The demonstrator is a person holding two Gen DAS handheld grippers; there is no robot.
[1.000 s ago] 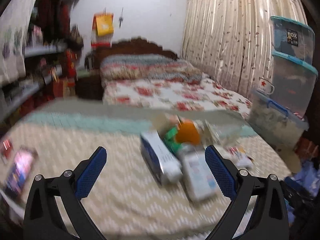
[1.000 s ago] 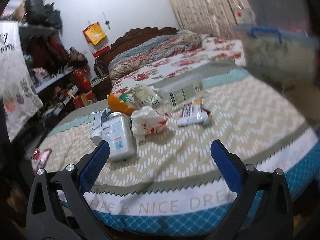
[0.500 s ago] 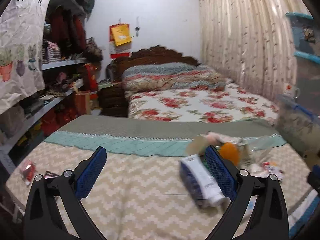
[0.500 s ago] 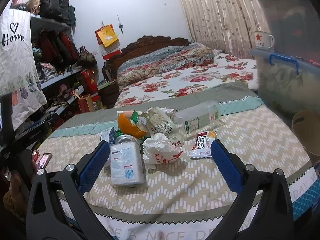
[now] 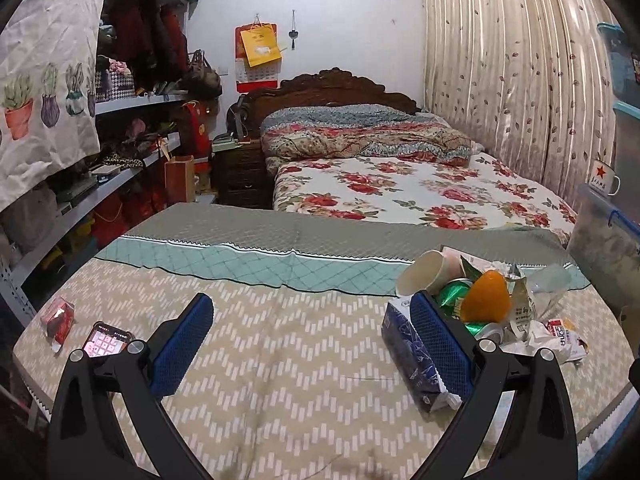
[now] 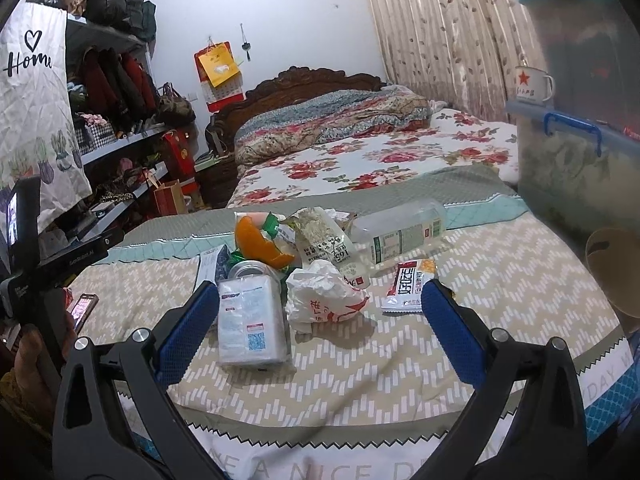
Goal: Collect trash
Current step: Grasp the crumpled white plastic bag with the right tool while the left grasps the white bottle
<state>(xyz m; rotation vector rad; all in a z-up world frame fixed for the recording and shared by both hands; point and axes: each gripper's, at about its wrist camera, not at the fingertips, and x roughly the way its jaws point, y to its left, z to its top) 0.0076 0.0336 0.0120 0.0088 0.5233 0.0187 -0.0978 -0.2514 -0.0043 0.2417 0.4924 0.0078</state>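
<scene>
A heap of trash lies on the zigzag-patterned cloth point(image 6: 360, 360). In the right wrist view I see a white can point(image 6: 250, 318), a crumpled white wrapper point(image 6: 324, 296), a snack packet point(image 6: 408, 286), a clear plastic bottle point(image 6: 400, 228), an orange peel point(image 6: 258, 244) and a noodle bag point(image 6: 322, 234). My right gripper point(image 6: 316, 316) is open and empty, just short of the can and wrapper. In the left wrist view a blue tissue pack point(image 5: 414, 354), paper cup point(image 5: 426, 272) and the peel point(image 5: 486, 298) sit at the right. My left gripper point(image 5: 310, 336) is open and empty, left of the heap.
A phone point(image 5: 105, 338) and a red packet point(image 5: 58, 316) lie at the cloth's left edge. Stacked plastic bins point(image 6: 576, 160) with an enamel mug point(image 6: 532, 85) stand at the right, a tan basket point(image 6: 612, 264) below them. A flowered bed point(image 5: 416, 192) is behind, shelves point(image 5: 120, 152) at the left.
Both grippers have pulled back and steadied. The left view has swung left, so the trash heap moved from between its fingers to the right side. Nothing was grasped.
</scene>
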